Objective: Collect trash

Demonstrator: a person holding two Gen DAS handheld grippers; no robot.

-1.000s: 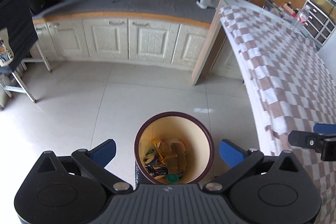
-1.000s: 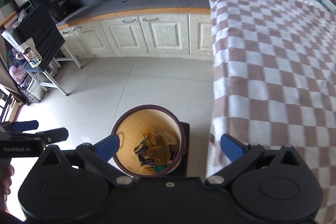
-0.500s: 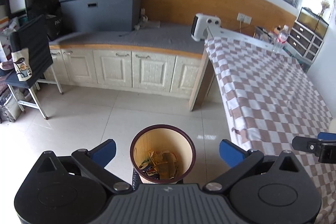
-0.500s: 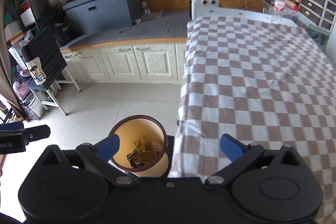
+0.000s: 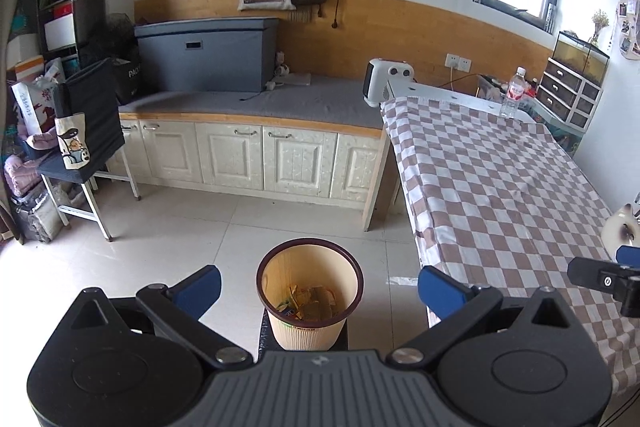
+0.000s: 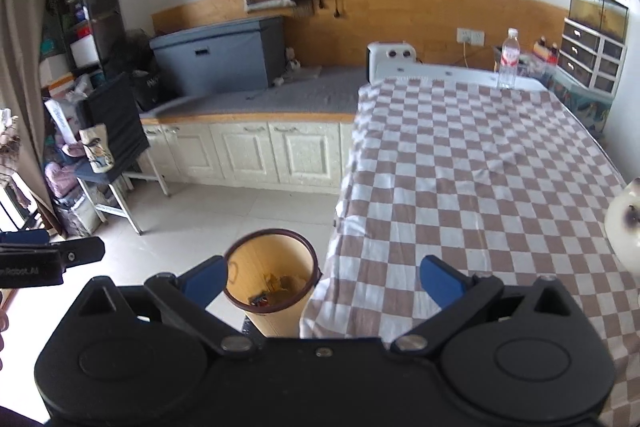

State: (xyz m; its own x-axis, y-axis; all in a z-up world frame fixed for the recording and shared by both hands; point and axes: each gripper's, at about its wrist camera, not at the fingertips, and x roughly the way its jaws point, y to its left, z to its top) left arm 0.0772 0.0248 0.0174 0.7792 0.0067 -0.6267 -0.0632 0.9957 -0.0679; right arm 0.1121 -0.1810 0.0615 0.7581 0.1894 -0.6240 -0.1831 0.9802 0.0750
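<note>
A tan waste bin with a dark rim [image 5: 310,291] stands on the tiled floor beside the table, with several pieces of paper and wrapper trash [image 5: 310,303] inside. It also shows in the right wrist view [image 6: 272,279]. My left gripper [image 5: 318,285] is open and empty, held high above the bin. My right gripper [image 6: 322,277] is open and empty, above the table's left edge and the bin. The right gripper's tip shows at the left wrist view's right edge [image 5: 604,277]; the left gripper's tip shows in the right wrist view [image 6: 52,259].
A table with a brown-and-white checked cloth [image 5: 500,187] fills the right side, with a water bottle [image 5: 514,93] at its far end. A cat [image 6: 624,227] sits at the table's right edge. White cabinets [image 5: 260,159] line the back; a chair [image 5: 86,147] stands left.
Both grippers have risen and tilted up, so the bin looks smaller and lower and the back wall has come into view. Both stay open and empty.
</note>
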